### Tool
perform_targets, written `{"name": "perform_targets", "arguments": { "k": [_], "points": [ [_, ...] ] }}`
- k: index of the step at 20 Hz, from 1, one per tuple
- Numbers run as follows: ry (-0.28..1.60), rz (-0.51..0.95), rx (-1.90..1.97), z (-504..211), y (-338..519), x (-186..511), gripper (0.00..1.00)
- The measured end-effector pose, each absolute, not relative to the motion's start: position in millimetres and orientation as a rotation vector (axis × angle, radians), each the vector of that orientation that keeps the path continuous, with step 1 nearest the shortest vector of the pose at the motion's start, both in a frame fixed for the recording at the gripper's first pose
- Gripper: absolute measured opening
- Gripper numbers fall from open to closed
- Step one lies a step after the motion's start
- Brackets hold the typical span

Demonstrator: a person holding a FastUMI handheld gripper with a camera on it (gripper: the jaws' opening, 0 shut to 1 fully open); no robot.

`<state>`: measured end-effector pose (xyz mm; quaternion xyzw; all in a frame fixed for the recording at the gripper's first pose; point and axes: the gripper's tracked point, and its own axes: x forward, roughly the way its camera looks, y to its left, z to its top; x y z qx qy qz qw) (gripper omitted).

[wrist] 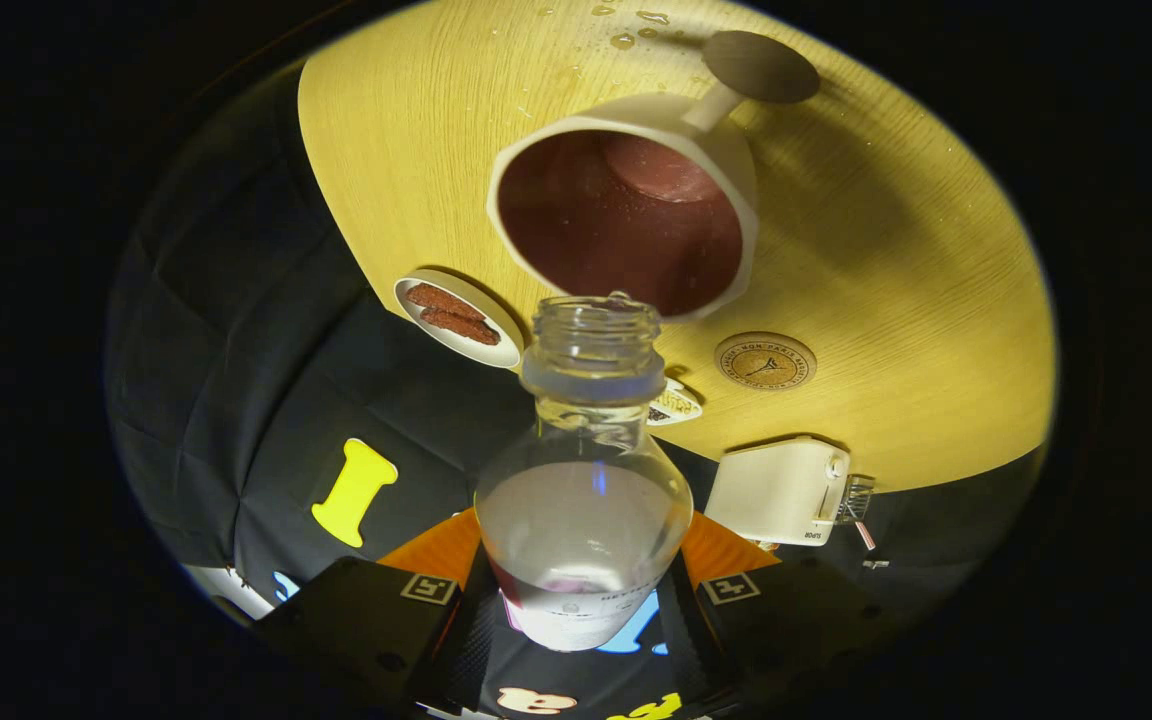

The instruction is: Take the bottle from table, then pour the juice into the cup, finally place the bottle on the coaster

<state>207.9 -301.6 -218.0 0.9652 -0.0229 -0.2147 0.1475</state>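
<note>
The gripper (581,600) has its two fingers (456,640) closed partway around the lower body of the bottle (584,500), one finger pressing on each side, so the bottle sits clamped between them. The bottle is clear, uncapped, and tipped forward, its open neck reaching just to the rim of the cup (636,215). Only a little pale liquid shows inside the bottle, with a pinkish trace low near the label.

The cup is a pale goblet with a stem and round foot, standing on the wooden table (916,260); its inside looks dark red. The view is tilted, so the table appears above the bottle. Beyond the fingers, just beside the cup, a round coaster (765,361) with a printed emblem lies flat on the wood, bare. Near the table's edge sits a small plate (458,318) holding two brown pieces, and a white boxy appliance (781,490) stands at the edge close to the coaster. Water drops (626,25) dot the far side of the table.
</note>
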Motion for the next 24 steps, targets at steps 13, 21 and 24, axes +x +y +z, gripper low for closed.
{"name": "perform_targets", "arguments": {
  "k": [13,21,24],
  "points": [
    [-0.022,-0.637,2.708,-225,-290,213,0.73],
    [-0.03,-0.622,2.254,-201,-288,205,0.73],
    [0.012,-0.563,2.026,-179,-270,200,0.73]
  ]
}}
